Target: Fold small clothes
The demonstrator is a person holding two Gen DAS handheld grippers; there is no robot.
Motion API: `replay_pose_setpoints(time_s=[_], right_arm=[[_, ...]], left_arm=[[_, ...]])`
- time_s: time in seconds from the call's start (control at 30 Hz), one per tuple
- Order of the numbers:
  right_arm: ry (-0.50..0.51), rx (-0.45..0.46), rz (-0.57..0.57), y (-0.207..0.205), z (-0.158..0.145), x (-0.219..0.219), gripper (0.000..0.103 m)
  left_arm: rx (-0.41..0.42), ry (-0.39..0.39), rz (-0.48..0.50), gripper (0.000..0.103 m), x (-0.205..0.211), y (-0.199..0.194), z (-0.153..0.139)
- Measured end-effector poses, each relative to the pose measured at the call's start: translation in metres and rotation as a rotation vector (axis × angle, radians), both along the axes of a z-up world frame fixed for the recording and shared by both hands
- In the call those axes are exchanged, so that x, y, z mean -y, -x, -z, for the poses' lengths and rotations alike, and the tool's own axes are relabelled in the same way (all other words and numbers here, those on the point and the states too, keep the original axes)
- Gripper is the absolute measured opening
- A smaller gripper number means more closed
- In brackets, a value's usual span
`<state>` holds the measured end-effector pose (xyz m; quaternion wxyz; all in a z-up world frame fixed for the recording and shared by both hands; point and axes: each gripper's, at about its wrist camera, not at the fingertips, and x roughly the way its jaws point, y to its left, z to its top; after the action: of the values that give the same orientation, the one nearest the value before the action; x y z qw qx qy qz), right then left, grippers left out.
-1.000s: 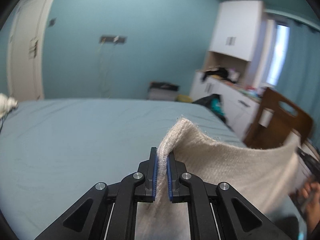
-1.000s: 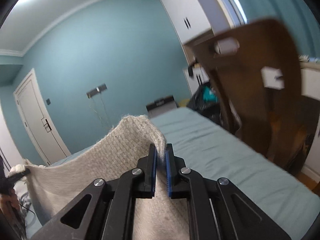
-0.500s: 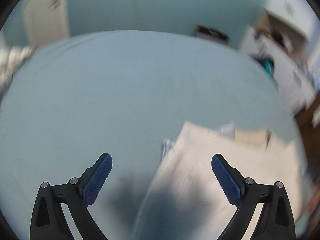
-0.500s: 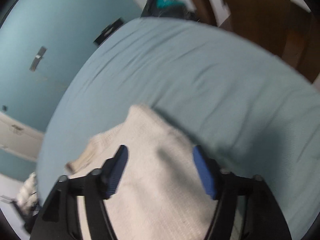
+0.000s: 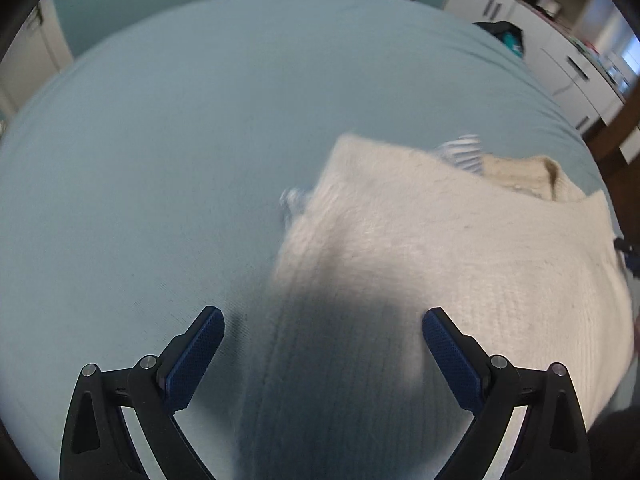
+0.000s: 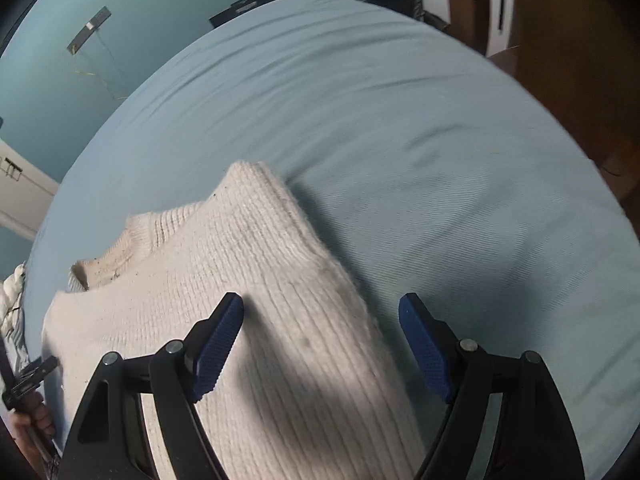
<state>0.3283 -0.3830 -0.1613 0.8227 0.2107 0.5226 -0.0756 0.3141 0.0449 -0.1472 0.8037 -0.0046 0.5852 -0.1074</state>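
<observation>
A cream knitted sweater (image 5: pixel 440 264) lies spread on a pale blue bed (image 5: pixel 160 160), collar end away from both cameras. In the left wrist view it fills the lower right, from about 6 o'clock round to 3 o'clock, with its ribbed collar (image 5: pixel 532 176) at about 2 o'clock and a scrap of striped cloth (image 5: pixel 464 152) showing from under the far edge beside it; a second blurred bit of the same stripe shows at the sweater's left edge. The left gripper (image 5: pixel 323 332) points steeply down at the bed with its blue-padded fingers (image 5: pixel 196 356) spread wide; its jaws have just been opening, and nothing is pinched between them, the sweater's left edge lying flat below the gap under the tool's shadow. In the right wrist view the sweater (image 6: pixel 224 320) occupies the lower left, from 6 o'clock to 9 o'clock, one shoulder corner poking up toward 11 o'clock and the collar (image 6: pixel 132 248) at about 9 o'clock. The right gripper (image 6: pixel 321 316) also hangs above it, jaws parted and gripping nothing; they too have just been opening, and the sweater's right edge runs between the pads (image 6: pixel 218 344) without touching either. At the far left edge of this view a hand (image 6: pixel 34 416) holds a dark tool, too cropped to read. Beyond the bed stand white cabinets (image 5: pixel 560 48) at 1 o'clock in the left view, and a brown wooden chair (image 6: pixel 560 60) at 1 to 2 o'clock in the right view.
</observation>
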Motion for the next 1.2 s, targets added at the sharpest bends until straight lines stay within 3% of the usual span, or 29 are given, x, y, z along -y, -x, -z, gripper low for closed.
replay_pose_setpoints(time_s=[0.03,0.07,0.13,0.17,0.27,0.47,0.6,0.67,0.8,0.83,0.9,0.97,1.13,1.17,1.2], right_arm=[[-0.01,0.0,-0.002,-0.003,0.002,0.001,0.052],[-0.02,-0.005,-0.003,-0.005,0.004,0.001,0.044],[-0.024,0.004,-0.007,-0.004,0.002,-0.002,0.025],[0.026,0.018,-0.013,-0.002,-0.003,-0.006,0.018],[0.186,0.09,-0.03,0.006,-0.027,-0.022,0.012],[0.376,0.302,-0.035,0.042,-0.081,-0.057,0.009],[0.392,0.441,0.007,0.054,-0.106,-0.063,0.008],[0.391,0.477,0.023,0.038,-0.112,-0.061,0.008],[0.38,0.551,0.089,0.017,-0.124,-0.054,0.008],[0.37,0.572,0.105,0.012,-0.126,-0.053,0.008],[0.351,0.589,0.123,-0.002,-0.126,-0.044,0.008],[0.328,0.556,0.12,-0.021,-0.116,-0.039,0.008],[0.297,0.343,0.072,-0.072,-0.047,-0.036,0.008],[0.302,0.284,0.066,-0.081,-0.029,-0.035,0.008],[0.298,0.224,0.067,-0.088,-0.014,-0.034,0.01]], left_arm=[[-0.01,0.01,-0.017,0.101,-0.003,-0.001,0.004],[-0.019,0.047,-0.03,0.097,-0.007,-0.002,0.007],[-0.026,0.142,-0.033,0.063,-0.012,-0.001,0.006],[-0.038,0.205,-0.031,0.046,-0.015,-0.002,0.005],[-0.014,0.201,-0.067,0.024,-0.018,-0.001,-0.009],[0.066,0.223,-0.162,0.01,-0.033,0.011,-0.037],[0.19,0.299,-0.231,0.009,-0.045,0.014,-0.056],[0.261,0.299,-0.242,0.009,-0.049,0.016,-0.069],[0.475,0.366,-0.267,0.009,-0.061,0.012,-0.099],[0.494,0.385,-0.279,0.009,-0.061,0.003,-0.101],[0.487,0.397,-0.293,0.009,-0.064,-0.015,-0.096],[0.457,0.331,-0.284,0.009,-0.058,-0.036,-0.078],[0.253,0.176,-0.316,0.01,-0.056,-0.064,-0.007],[0.19,0.149,-0.326,0.015,-0.058,-0.068,0.009],[0.114,0.145,-0.348,0.029,-0.064,-0.072,0.027]])
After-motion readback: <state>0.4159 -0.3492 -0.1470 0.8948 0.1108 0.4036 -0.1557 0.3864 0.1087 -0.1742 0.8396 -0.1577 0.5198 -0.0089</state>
